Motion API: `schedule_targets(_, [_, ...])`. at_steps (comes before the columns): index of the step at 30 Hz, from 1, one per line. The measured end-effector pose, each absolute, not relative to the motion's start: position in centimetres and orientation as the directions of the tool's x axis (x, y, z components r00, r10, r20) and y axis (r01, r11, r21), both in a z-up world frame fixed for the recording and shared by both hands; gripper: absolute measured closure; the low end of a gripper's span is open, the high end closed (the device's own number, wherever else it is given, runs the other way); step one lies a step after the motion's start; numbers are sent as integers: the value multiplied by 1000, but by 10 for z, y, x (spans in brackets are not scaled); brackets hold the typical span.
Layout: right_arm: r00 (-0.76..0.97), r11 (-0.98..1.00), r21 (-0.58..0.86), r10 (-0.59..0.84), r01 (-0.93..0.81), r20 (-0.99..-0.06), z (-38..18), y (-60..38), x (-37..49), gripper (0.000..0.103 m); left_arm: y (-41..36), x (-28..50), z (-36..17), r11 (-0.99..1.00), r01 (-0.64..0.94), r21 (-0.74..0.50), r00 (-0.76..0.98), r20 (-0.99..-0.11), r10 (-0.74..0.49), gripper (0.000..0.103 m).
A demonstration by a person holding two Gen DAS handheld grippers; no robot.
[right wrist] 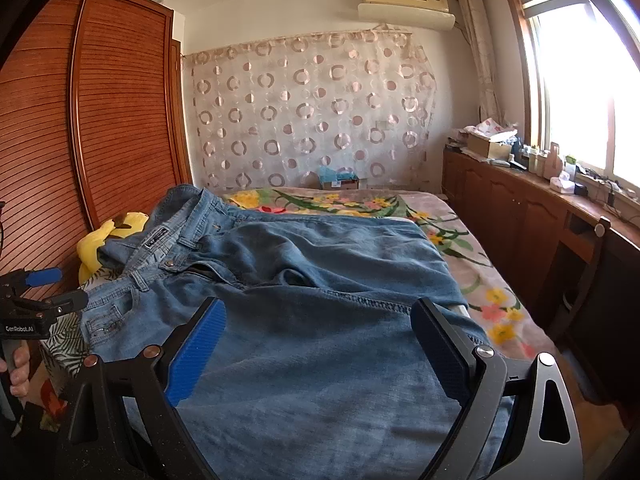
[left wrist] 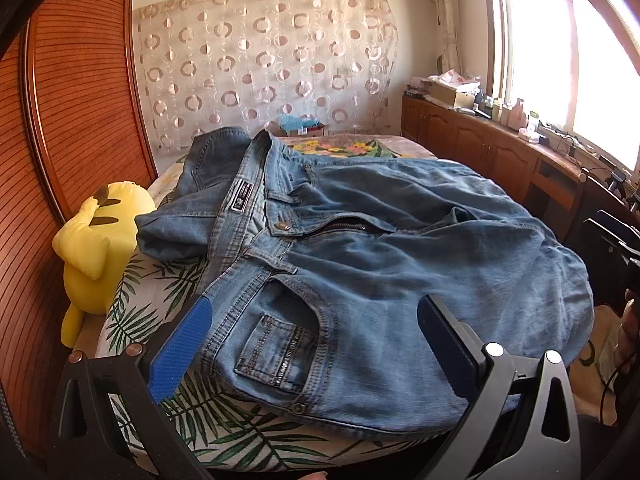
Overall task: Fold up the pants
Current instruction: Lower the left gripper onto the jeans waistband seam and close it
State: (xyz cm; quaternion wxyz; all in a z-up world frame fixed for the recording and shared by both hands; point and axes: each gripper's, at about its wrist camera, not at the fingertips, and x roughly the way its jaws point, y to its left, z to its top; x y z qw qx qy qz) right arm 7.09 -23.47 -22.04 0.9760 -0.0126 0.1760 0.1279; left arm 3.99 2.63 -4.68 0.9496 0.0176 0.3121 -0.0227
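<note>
While the jeans (left wrist: pixel 360 248) lie spread on the bed (left wrist: pixel 248 436), folding looks barely begun.

Both tongs stand wide apart and grip nothing: the left gripper (left wrist: pixel 316 344) hovers by the waistband pocket, the right gripper (right wrist: pixel 320 348) over the legs. Fly open, one flap of denim bunches beside the yellow plush toy (left wrist: pixel 100 248); judging by this, smoothing and every fold remain.
</note>
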Motion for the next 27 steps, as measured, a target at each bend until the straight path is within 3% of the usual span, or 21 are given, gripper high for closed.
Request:
schedule_targets(9, [884, 970, 5, 222, -242, -411, -229, -242, 89, 14, 66, 56, -59, 999, 38, 3, 786, -618, -28, 0])
schedule_targets(12, [876, 971, 8, 220, -240, -429, -229, -242, 90, 14, 82, 61, -62, 1000, 26, -5, 780, -625, -23, 5])
schedule_targets(15, [872, 972, 9, 215, -235, -439, -230, -245, 89, 14, 97, 70, -67, 1000, 18, -7, 769, -639, -18, 12])
schedule_targets(19, [867, 973, 16, 212, -230, -452, -230, -247, 88, 14, 109, 83, -82, 999, 35, -23, 733, -679, -41, 29])
schedule_targets(27, [854, 975, 12, 202, -224, -480, -228, -246, 88, 14, 115, 103, -107, 996, 62, -65, 668, -739, -89, 48])
